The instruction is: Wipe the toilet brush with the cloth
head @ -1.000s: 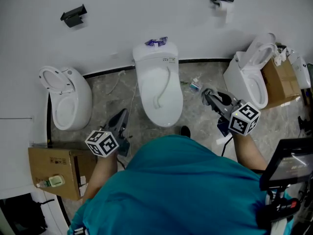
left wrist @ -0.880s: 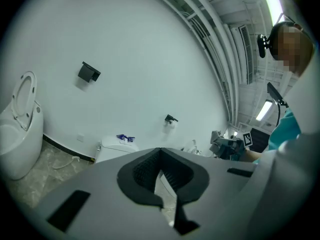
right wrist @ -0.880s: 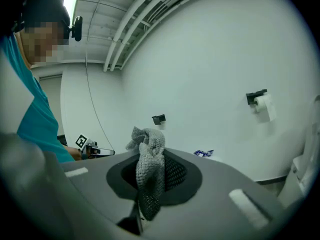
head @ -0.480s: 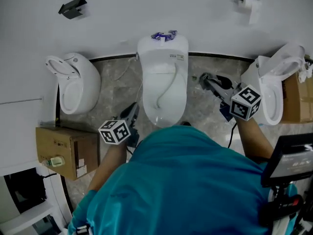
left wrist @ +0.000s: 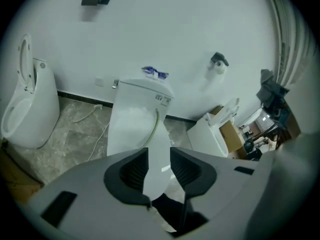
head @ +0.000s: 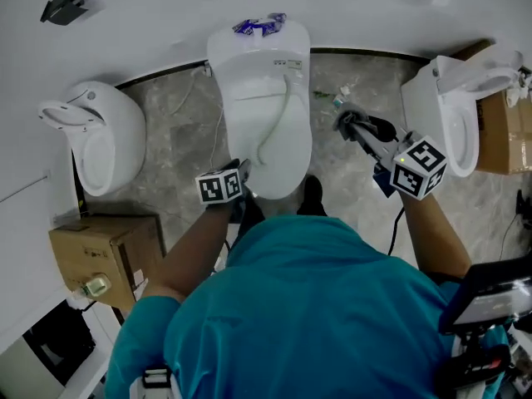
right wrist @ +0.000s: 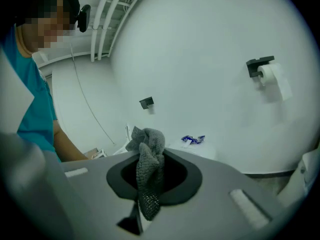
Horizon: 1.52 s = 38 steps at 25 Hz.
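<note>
A plain white wall [head: 166,23] runs behind a grey marbled floor [head: 179,131], on which three white ceramic toilets stand in a row. A person in a teal shirt [head: 307,314] stands at the middle toilet [head: 262,98], whose lid is down. The left toilet [head: 96,144] and the right toilet [head: 453,115] both have their lids raised. A brown cardboard box [head: 100,252] stands on the floor at the left with a printed label too small to read, and a second brown cardboard box [head: 499,131] stands beside the right toilet.

The left hand-held gripper [left wrist: 159,159] points down over the front of the middle toilet's lid. Its jaws have just been opening and stand spread, with nothing between them. The right hand-held gripper [right wrist: 152,166] is held out between the middle and right toilets. It pinches a grey knitted cloth [right wrist: 150,149], which bunches up above the jaws and hangs down below them.

A black wall holder with a white paper roll [right wrist: 270,76] is fixed to the wall. A crumpled blue wrapper [head: 259,25] lies on the middle toilet's tank. A small sticker [head: 288,63] on that tank carries print too fine to read.
</note>
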Tool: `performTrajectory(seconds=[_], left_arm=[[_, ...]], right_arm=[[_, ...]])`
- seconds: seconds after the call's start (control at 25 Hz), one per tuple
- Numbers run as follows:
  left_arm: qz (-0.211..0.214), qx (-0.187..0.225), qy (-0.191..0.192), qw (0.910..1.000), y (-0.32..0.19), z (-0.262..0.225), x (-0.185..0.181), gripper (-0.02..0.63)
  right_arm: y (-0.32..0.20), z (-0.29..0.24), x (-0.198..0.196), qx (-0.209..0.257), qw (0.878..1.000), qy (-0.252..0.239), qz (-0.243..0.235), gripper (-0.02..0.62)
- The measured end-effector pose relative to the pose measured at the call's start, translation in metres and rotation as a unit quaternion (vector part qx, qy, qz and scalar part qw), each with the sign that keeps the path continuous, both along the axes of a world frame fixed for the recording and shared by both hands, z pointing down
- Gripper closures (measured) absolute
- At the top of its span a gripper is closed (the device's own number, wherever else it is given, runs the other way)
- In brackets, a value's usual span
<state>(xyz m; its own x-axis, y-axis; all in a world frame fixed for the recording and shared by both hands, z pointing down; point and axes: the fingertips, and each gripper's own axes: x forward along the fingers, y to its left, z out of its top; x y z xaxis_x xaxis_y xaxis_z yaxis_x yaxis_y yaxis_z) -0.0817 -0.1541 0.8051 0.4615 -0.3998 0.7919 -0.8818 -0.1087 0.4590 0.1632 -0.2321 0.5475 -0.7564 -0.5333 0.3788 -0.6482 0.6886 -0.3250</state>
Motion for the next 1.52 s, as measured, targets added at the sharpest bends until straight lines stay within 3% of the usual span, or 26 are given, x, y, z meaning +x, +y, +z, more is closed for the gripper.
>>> performTrajectory(seconds=[0.16, 0.44, 0.68, 0.84, 0.96, 1.08, 1.24, 1.52], left_arm=[[0.018, -0.036, -0.054, 0.9977, -0.010, 0.070, 0.000, 0.472], [-0.004, -0.098, -0.095, 0.9906, -0.015, 0.167, 0.013, 0.426], [-0.013, -0.142, -0.148, 0.9786, -0.013, 0.218, 0.013, 0.397], [-0.009, -0.152, -0.178, 0.9723, -0.014, 0.239, 0.011, 0.397], [-0.007, -0.166, -0.171, 0.9713, -0.014, 0.251, 0.017, 0.403], [0.003, -0.162, -0.204, 0.9656, -0.022, 0.260, 0.004, 0.438], [0.014, -0.186, -0.174, 0.9670, -0.015, 0.262, 0.007, 0.449], [0.013, -0.142, -0.056, 0.9882, 0.003, 0.207, 0.026, 0.449]], right_arm=[[-0.005, 0.021, 0.009, -0.018, 1.000, 0.005, 0.004, 0.565], [-0.009, 0.067, 0.041, -0.049, 0.999, 0.011, 0.017, 0.565], [-0.003, 0.100, 0.070, -0.073, 0.997, 0.018, 0.025, 0.565], [0.008, 0.118, 0.085, -0.091, 0.995, 0.024, 0.035, 0.565], [0.012, 0.126, 0.095, -0.100, 0.994, 0.028, 0.040, 0.565], [0.016, 0.132, 0.101, -0.106, 0.993, 0.034, 0.042, 0.565], [0.019, 0.134, 0.103, -0.108, 0.993, 0.037, 0.044, 0.565], [0.023, 0.111, 0.073, -0.096, 0.995, 0.029, 0.031, 0.565]])
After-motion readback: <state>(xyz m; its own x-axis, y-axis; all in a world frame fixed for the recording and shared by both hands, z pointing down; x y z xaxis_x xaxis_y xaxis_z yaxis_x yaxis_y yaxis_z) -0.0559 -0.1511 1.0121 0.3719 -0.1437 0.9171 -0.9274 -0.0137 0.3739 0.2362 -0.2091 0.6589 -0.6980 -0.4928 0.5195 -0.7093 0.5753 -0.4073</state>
